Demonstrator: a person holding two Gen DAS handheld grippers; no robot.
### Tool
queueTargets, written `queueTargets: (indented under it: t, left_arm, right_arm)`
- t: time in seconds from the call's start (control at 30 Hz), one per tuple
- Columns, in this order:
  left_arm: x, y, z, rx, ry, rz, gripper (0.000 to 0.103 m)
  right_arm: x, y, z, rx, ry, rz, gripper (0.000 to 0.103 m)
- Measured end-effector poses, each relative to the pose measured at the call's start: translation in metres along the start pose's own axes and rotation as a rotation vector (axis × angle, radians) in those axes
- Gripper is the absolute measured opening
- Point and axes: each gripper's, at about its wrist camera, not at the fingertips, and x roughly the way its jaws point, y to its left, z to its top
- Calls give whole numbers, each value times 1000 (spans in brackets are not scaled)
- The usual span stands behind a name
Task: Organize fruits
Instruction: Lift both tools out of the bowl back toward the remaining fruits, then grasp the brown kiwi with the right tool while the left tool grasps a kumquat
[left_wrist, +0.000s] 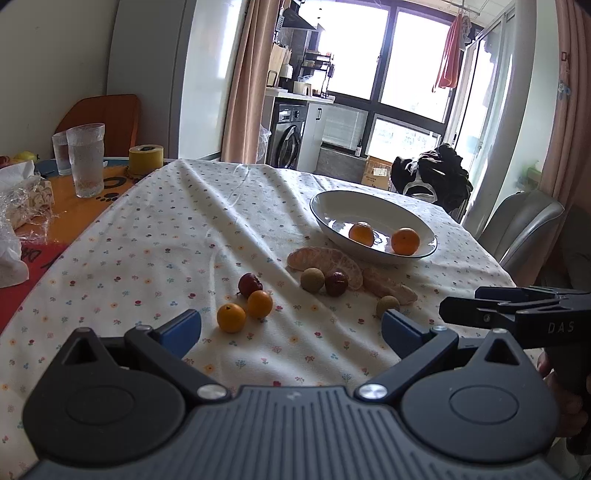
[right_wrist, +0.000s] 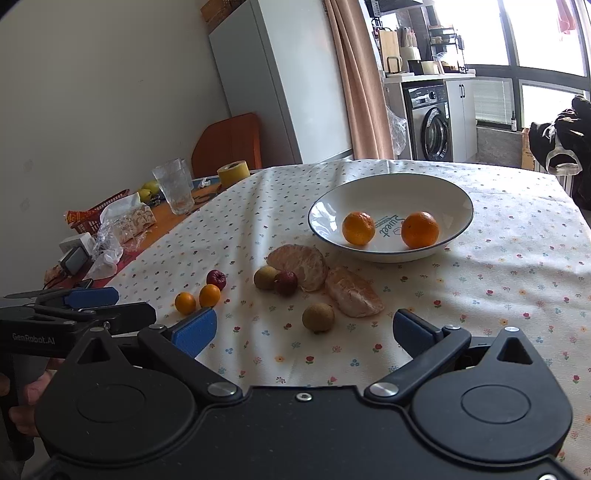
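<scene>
A white bowl (right_wrist: 458, 199) with a dark rim holds two oranges (right_wrist: 358, 228) on the flowered tablecloth. In front of it lie two peeled citrus halves (right_wrist: 301, 260), two brownish longans (right_wrist: 317, 316), two small red fruits (right_wrist: 216, 279) and two small kumquats (right_wrist: 185, 302). My right gripper (right_wrist: 304, 330) is open, empty, just short of the near longan. My left gripper (left_wrist: 291, 332) is open too, hovering near the kumquats (left_wrist: 231, 317) with nothing held. The bowl (left_wrist: 332, 206) lies beyond them in the left wrist view.
Two drinking glasses (left_wrist: 88, 158), a yellow tape roll (left_wrist: 146, 158) and plastic-wrapped packets (left_wrist: 22, 199) crowd the table's left side. A grey chair (left_wrist: 524, 225) stands at the right edge. In the right wrist view, a hand (right_wrist: 29, 398) holds the left gripper's handle.
</scene>
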Motion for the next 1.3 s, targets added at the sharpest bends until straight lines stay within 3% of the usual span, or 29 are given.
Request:
queueTargets:
  t: [0.17, 0.33, 0.63, 0.8, 1.03, 1.1, 1.17, 1.23, 1.3]
  left_arm:
    - [10, 7, -5, -9, 16, -1, 103]
    - [20, 9, -9, -5, 7, 13, 99]
    - [44, 16, -8, -23, 22, 25, 83]
    - [60, 26, -7, -57, 31, 48, 63]
    - [68, 38, -7, -84, 19, 82, 56]
    - [71, 42, -8, -86, 17, 88, 46]
    - [71, 44, -8, -93, 16, 108, 35]
    - [70, 48, -7, -119, 21, 101, 25]
    - [67, 51, -6, -135, 27, 92, 23]
  right_arm:
    - [11, 1, -2, -12, 8, 0, 98]
    - [25, 1, -3, -13, 40, -12, 85]
    - [47, -5, -2, 9, 68, -6, 65]
    - [60, -6, -2, 33, 93, -15, 50]
    - [72, -2, -2, 27, 107, -12, 47]
    - [74, -1, -1, 21, 107, -12, 41]
    - [76, -1, -1, 20, 108, -8, 28]
    - [77, -2, 0, 34, 113, 8, 25]
    - [75, 1, 2, 26, 112, 15, 25]
